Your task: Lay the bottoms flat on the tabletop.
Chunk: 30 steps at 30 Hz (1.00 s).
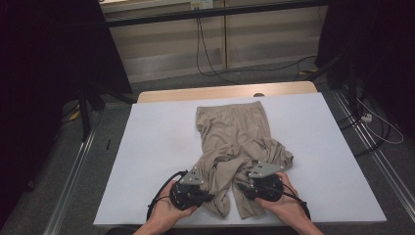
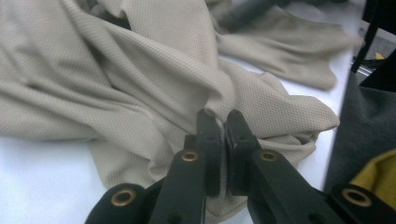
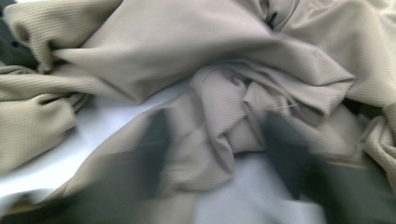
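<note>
Beige trousers [image 1: 235, 142] mid-table [image 1: 147, 147] — left gripper [image 2: 223, 122] clenched on a fold, right gripper [image 3: 215, 140] parted, wide margins sideways

Dim room, evenly lit table [image 1: 161, 127]; right gripper view's jaws smeared by motion blur.

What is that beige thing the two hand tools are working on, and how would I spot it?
Look at the white table. In its middle lies a beige garment, flat at the far end and bunched near the person, where the left gripper pinches a fold. It is the one soft, crumpled thing there.
</note>
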Motion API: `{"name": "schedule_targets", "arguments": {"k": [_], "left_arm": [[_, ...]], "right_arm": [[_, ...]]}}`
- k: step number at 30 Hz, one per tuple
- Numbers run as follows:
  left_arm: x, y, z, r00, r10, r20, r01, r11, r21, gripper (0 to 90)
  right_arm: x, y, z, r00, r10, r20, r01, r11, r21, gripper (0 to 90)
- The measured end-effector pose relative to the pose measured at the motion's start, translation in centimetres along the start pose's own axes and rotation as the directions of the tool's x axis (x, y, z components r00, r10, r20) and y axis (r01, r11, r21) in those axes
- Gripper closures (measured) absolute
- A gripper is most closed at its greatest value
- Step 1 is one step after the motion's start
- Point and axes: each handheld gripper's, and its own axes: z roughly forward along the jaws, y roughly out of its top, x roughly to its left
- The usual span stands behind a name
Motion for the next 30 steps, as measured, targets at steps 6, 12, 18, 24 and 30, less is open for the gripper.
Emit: {"name": "schedule_targets", "arguments": {"k": [6,12,18,24,30], "left_arm": [[-0.9,-0.7,-1.0,0.9998,-0.003,0.018,0.003,0.9999,-0.014,86.7],[-2.6,-1.5,-1.7,0.9991,0.021,0.038,-0.020,0.9998,-0.009,86.4],[-3.6,-1.3,-1.8,0.9977,0.020,0.065,-0.018,0.9991,-0.040,75.8],[-1.9,-0.8,-3.3,0.9989,-0.042,0.021,0.044,0.9928,-0.111,53.0],[1.0,-1.1,-3.8,0.9934,-0.071,-0.090,0.061,0.9922,-0.109,57.6]], "right_arm": [[-0.9,-0.7,-1.7,0.9999,0.004,0.017,-0.004,0.999,0.042,84.4],[-3.1,-1.9,-4.3,0.9929,0.031,0.114,-0.036,0.998,0.046,85.0],[-4.4,-2.4,-5.7,0.9838,0.104,0.146,-0.104,0.995,-0.006,70.5],[-2.0,-0.1,-5.4,0.9931,0.090,0.074,-0.084,0.992,-0.090,54.5],[0.1,1.6,-3.6,0.9998,0.021,0.006,-0.020,0.997,-0.075,50.8]]}}
